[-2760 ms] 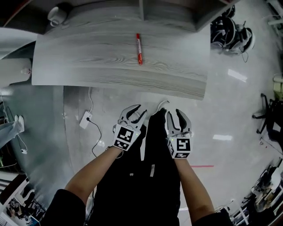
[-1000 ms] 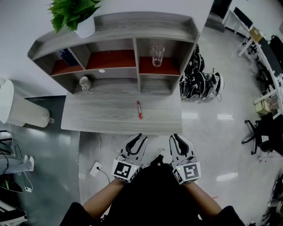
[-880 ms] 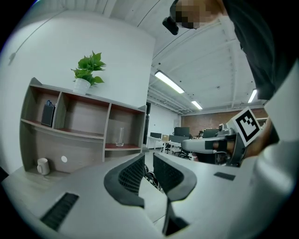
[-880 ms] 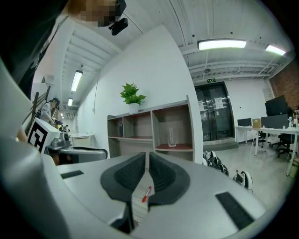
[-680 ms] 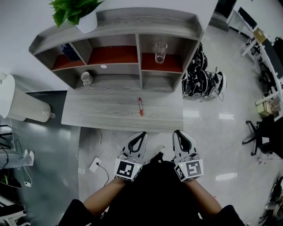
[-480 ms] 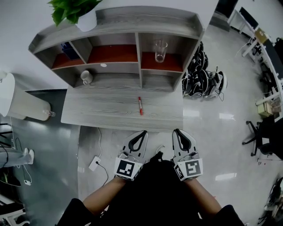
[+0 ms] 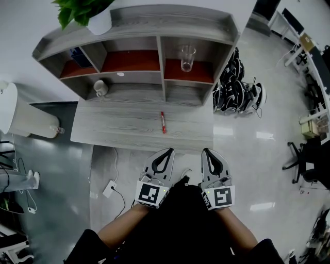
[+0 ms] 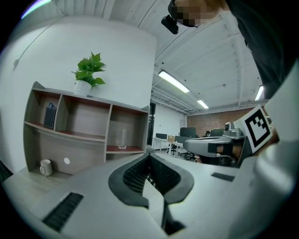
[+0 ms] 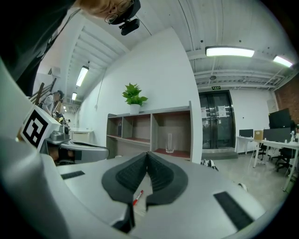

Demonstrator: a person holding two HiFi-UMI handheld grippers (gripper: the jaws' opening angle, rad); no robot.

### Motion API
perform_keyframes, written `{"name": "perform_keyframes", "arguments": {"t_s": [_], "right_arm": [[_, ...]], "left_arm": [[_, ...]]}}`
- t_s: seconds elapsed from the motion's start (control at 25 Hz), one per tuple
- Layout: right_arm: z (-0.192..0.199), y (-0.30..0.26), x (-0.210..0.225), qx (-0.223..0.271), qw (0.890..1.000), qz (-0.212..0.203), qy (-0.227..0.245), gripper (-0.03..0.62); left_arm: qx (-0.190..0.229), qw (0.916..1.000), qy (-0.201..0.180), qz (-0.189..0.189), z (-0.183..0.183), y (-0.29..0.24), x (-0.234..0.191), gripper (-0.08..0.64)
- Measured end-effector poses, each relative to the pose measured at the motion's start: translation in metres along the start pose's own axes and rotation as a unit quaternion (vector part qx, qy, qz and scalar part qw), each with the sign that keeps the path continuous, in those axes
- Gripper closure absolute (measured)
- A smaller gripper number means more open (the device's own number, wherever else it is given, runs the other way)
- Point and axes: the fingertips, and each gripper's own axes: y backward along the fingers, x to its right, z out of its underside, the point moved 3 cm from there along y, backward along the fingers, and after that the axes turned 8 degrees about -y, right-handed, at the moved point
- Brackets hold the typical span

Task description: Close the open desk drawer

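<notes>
My left gripper (image 7: 166, 152) and right gripper (image 7: 208, 153) hung at 6 o'clock of the table (image 7: 118, 131). Both were squeezed fully together and empty, and the right's jaws had just closed.

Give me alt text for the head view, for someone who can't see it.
From above: a person holds the left gripper and right gripper, both shut and empty, the right just closed, before a grey desk. A red pen lies on it; the shelf unit behind holds a glass and a mug, with a plant on top.
</notes>
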Motion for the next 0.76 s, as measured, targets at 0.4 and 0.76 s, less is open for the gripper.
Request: {"name": "perform_keyframes", "arguments": {"t_s": [0.4, 0.76], "right_arm": [[0.001, -0.003, 0.004, -0.004, 1.000, 0.004, -0.001, 0.574], [0.001, -0.001, -0.002, -0.006, 1.000, -0.006, 0.017, 0.574]], "left_arm": [[-0.013, 0.9999, 0.002, -0.004, 0.008, -0.002, -0.002, 0.546], [-0.016, 0.9999, 0.004, -0.001, 0.013, 0.001, 0.000, 0.546]]}}
